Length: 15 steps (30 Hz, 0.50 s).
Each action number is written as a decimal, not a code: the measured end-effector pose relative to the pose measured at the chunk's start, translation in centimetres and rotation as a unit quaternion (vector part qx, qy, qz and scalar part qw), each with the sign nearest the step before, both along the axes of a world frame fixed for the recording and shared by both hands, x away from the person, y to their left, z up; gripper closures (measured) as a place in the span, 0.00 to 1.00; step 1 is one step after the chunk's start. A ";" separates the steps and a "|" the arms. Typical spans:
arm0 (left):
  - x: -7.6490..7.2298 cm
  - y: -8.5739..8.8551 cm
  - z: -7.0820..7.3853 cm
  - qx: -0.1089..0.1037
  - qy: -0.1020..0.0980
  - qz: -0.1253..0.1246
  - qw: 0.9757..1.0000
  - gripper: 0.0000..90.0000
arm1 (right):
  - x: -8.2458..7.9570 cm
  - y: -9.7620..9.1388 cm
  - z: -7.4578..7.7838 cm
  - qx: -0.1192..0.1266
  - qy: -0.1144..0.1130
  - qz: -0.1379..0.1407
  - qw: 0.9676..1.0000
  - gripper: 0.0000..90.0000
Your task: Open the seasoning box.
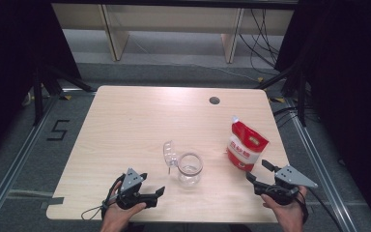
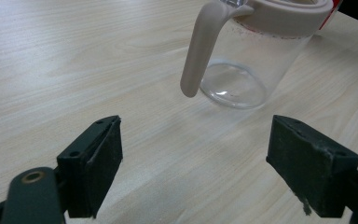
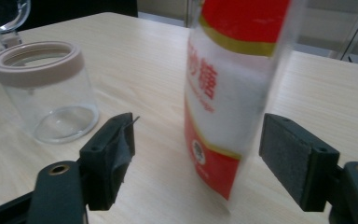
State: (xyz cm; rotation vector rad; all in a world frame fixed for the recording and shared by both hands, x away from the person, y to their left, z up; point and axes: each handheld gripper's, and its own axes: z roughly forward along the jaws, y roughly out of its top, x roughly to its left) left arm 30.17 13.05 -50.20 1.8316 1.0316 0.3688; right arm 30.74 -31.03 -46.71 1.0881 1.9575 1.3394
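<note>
A clear glass jar with a beige plastic collar and handle (image 1: 190, 168) stands upright near the front middle of the pale wooden tabletop (image 1: 140, 121), its transparent hinged lid (image 1: 169, 152) flipped open and leaning back to the left. To its right, well apart from it, a red and white plastic pouch of white granules (image 1: 245, 143) stands upright, tilted a little, near the right edge of the tabletop.

The left hand-held gripper (image 1: 158, 194) rests low at the front of the tabletop, left of the jar, pointing toward it. In the left gripper view its black jaws stand wide apart and released, with bare wood between them; the jar's beige handle (image 2: 199, 49) hangs down just ahead, not touched.

The right hand-held gripper (image 1: 258, 172) sits just in front of the pouch. In the right gripper view its jaws are spread wide, and the pouch (image 3: 230, 88) stands between and slightly beyond them, with a gap on either side so that neither pad presses on it. The jar (image 3: 46, 88) shows farther off at the left there
</note>
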 end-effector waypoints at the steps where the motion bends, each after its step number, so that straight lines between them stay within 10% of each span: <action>1: 0.0 0.0 0.0 -0.002 0.000 0.001 1.000 0.19 | 0.2 -0.2 -0.1 -0.002 -0.003 -0.009 1.000 0.28; 15: -0.1 -0.1 0.0 0.002 0.000 0.003 1.000 0.19 | 1.7 -1.0 -0.7 -0.007 -0.020 -0.014 1.000 0.23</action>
